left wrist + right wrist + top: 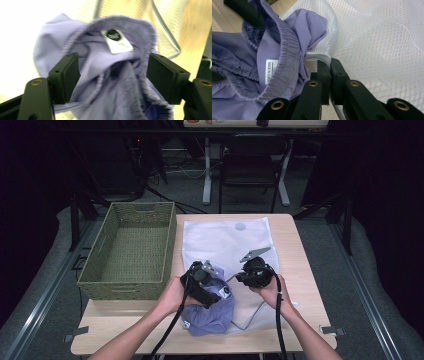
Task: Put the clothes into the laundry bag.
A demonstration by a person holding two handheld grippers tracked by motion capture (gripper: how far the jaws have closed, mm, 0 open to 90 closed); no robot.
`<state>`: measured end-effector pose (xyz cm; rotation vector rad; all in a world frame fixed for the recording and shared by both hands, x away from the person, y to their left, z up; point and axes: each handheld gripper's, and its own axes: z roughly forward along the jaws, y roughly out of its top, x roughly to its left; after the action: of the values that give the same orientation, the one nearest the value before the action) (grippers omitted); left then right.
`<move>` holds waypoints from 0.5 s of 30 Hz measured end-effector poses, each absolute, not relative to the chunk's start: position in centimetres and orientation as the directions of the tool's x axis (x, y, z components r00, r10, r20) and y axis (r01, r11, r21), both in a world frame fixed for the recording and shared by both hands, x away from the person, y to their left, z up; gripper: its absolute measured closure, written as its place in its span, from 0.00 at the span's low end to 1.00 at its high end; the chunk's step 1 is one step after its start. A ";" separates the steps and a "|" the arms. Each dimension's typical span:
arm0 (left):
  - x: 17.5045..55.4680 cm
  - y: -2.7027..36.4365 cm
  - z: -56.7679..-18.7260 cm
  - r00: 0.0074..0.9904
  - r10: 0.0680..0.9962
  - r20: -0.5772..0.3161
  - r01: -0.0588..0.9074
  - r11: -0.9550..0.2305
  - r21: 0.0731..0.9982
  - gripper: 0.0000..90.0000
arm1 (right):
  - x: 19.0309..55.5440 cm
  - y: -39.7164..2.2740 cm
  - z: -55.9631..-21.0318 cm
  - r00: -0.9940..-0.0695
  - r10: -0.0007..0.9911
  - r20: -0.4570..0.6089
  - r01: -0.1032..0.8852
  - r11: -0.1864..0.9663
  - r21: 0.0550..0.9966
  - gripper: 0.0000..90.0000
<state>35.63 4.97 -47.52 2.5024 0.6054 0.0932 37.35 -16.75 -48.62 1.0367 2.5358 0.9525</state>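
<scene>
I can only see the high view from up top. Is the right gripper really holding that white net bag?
Observer: Yes. The right gripper has its jaws shut on the mesh bag's hemmed edge.
Operator: Is the left one squeezing the purple clothes?
Observer: No. The left gripper has its jaws open, with the purple garment bunched between them.
Operator: Does it have a tag?
Observer: Yes, a white label reading "MADE IN".
</scene>
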 end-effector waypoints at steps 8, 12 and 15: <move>38.0 5.6 -47.5 0.854 0.521 0.017 0.429 -0.721 0.544 0.29 | 37.5 -16.6 -48.8 -0.717 0.697 0.024 0.543 0.537 0.646 0.98; 39.5 4.9 -49.1 0.836 0.547 0.040 0.455 -0.732 0.506 0.50 | 37.6 -16.4 -49.0 -0.717 0.697 0.027 0.550 0.541 0.636 0.98; 40.1 4.6 -50.4 0.838 0.545 0.023 0.466 -0.738 0.489 0.62 | 37.6 -16.3 -49.1 -0.717 0.696 0.028 0.551 0.542 0.634 0.98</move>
<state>40.15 4.58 -50.44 2.5425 0.7448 0.2262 37.62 -16.31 -49.06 1.0497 2.5524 0.9295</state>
